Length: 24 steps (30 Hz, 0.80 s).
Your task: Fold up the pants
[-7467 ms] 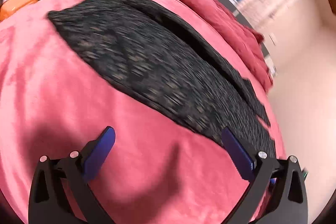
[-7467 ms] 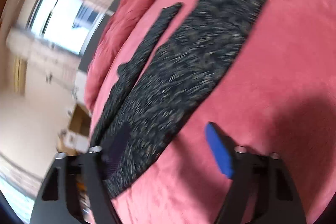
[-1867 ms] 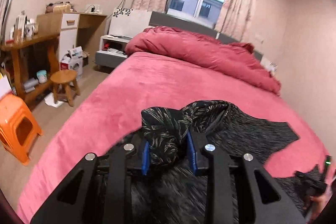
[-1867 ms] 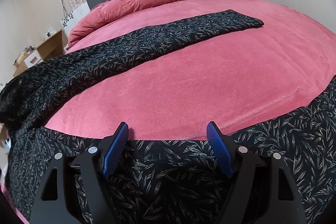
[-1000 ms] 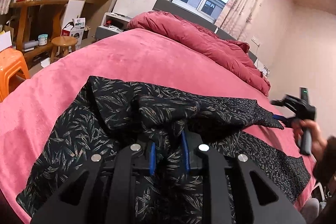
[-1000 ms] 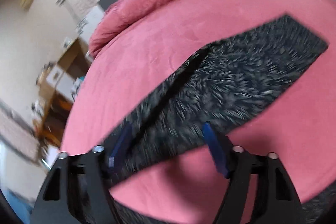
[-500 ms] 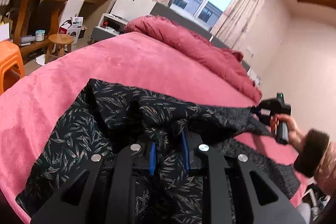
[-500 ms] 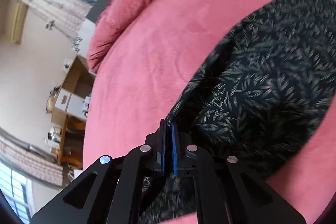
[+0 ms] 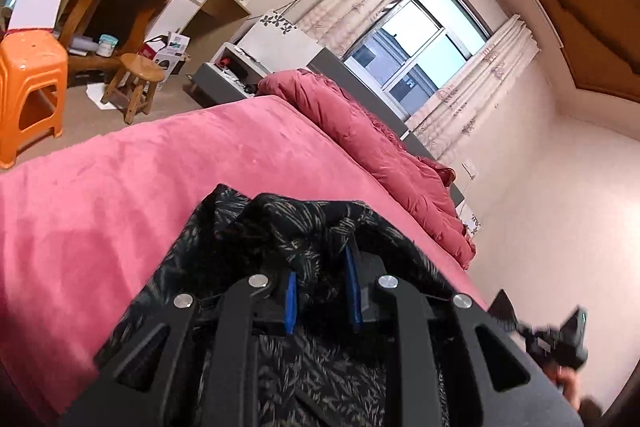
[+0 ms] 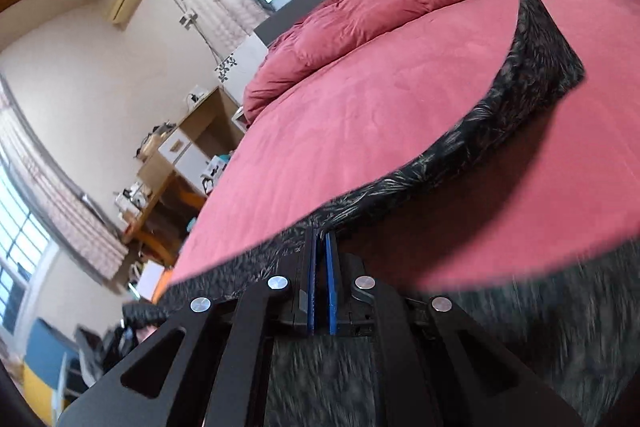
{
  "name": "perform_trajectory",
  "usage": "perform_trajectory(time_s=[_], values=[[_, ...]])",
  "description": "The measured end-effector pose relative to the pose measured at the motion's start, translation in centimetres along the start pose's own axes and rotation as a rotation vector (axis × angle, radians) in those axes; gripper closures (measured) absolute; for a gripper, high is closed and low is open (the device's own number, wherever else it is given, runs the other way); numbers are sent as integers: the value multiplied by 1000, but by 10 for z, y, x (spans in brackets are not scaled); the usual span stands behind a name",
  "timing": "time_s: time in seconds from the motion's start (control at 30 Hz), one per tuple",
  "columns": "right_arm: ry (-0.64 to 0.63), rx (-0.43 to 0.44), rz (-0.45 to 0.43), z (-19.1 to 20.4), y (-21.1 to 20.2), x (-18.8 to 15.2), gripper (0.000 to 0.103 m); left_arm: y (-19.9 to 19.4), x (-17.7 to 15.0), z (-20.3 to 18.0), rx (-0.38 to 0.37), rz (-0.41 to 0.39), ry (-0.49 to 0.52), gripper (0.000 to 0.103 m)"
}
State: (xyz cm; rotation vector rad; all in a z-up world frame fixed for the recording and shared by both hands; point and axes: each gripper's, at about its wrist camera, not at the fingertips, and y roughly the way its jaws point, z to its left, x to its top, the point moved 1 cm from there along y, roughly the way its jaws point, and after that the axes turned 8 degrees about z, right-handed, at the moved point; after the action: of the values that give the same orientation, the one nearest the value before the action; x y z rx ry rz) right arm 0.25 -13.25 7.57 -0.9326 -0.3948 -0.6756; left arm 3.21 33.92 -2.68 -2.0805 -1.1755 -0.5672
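Black leaf-print pants (image 9: pixel 304 227) drape over a pink bed (image 9: pixel 120 179). Left gripper (image 9: pixel 320 291) pinches a bunched fold; right gripper (image 10: pixel 320 267), jaws nearly together, clamps a thin raised edge. Soft, light, limp fabric; best held at hems or waistband.

I am seeing thin leaf-printed cloth pants (image 9: pixel 280 227), a plush matt bed (image 9: pixel 120 187) cover (velvety), and a matt black plastic left hand-held gripper (image 9: pixel 320 291).
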Motion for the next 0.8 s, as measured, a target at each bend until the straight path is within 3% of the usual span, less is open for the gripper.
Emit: perform_trajectory(time_s=[0.17,0.33,0.43,0.57,0.63,0.67,0.7,0.8], values=[[27,-40,46,-27,-3,-82,99,-11,-10,16,-4,26,-86,85],[97,-54,90,-54,17,-110,99,-13,-26,26,-14,66,-163,83],[119,-24,76,-59,18,-112,100,-15,-32,31,-39,76,-215,75],[93,-38,68,-57,17,-113,100,-17,-44,36,-69,110,-289,52],[110,-42,88,-57,22,-111,99,-19,-49,35,-111,114,-321,47],[134,-27,90,-56,25,-112,98,-20,-51,34,-122,119,-332,34],[156,-18,98,-59,25,-112,95,-21,-53,34,-156,120,-350,24],[208,27,105,-68,20,-113,76,-26,-55,29,-226,95,-357,14]])
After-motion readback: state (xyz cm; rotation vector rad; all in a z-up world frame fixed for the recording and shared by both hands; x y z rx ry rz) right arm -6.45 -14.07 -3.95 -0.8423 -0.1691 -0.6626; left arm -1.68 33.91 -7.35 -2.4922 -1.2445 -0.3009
